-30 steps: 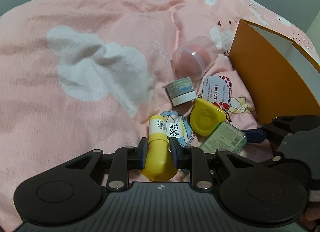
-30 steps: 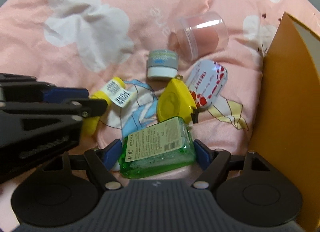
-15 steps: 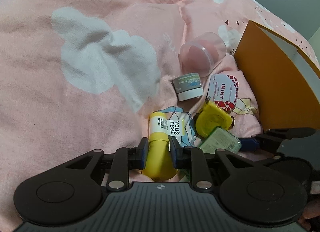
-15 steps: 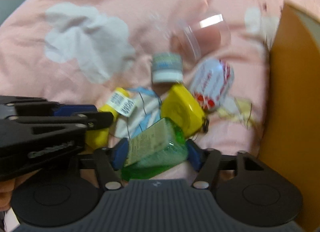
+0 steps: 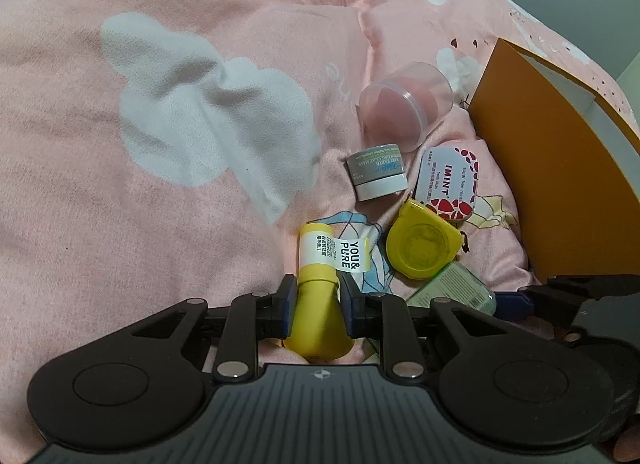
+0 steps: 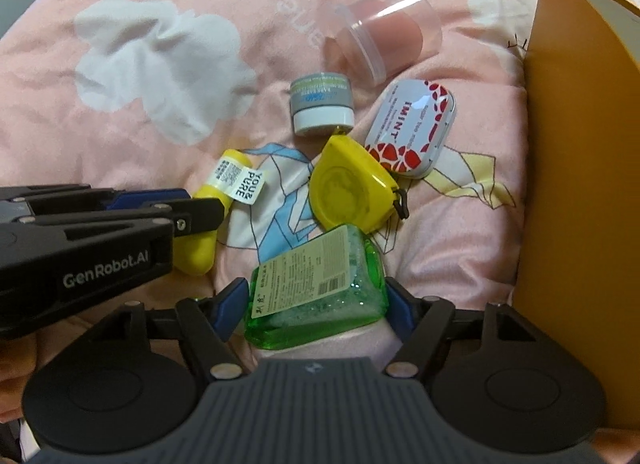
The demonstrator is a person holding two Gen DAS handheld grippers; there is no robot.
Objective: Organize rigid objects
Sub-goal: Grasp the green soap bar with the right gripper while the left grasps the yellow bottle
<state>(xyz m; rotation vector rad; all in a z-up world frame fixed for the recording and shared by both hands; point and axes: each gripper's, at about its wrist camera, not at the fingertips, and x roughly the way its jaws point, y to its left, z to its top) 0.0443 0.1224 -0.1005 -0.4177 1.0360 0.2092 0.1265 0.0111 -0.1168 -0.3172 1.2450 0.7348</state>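
My left gripper (image 5: 318,298) is shut on a yellow tube (image 5: 318,292) with a white label; the tube also shows in the right wrist view (image 6: 218,200). My right gripper (image 6: 316,296) is shut on a green gel bottle (image 6: 320,276), which also shows in the left wrist view (image 5: 452,290). A yellow tape measure (image 6: 348,188), a white and red mint tin (image 6: 412,128), a small grey and white jar (image 6: 322,102) and a clear pink-filled container (image 6: 384,32) lie on the pink blanket (image 5: 120,204).
An open orange cardboard box (image 6: 580,184) stands at the right, close to the mint tin; it also shows in the left wrist view (image 5: 560,168). The blanket is soft and rumpled, with a broad stretch to the left of the objects.
Both grippers have lifted slightly with their objects. The green bottle has tilted in the right gripper and the objects beyond look farther away.
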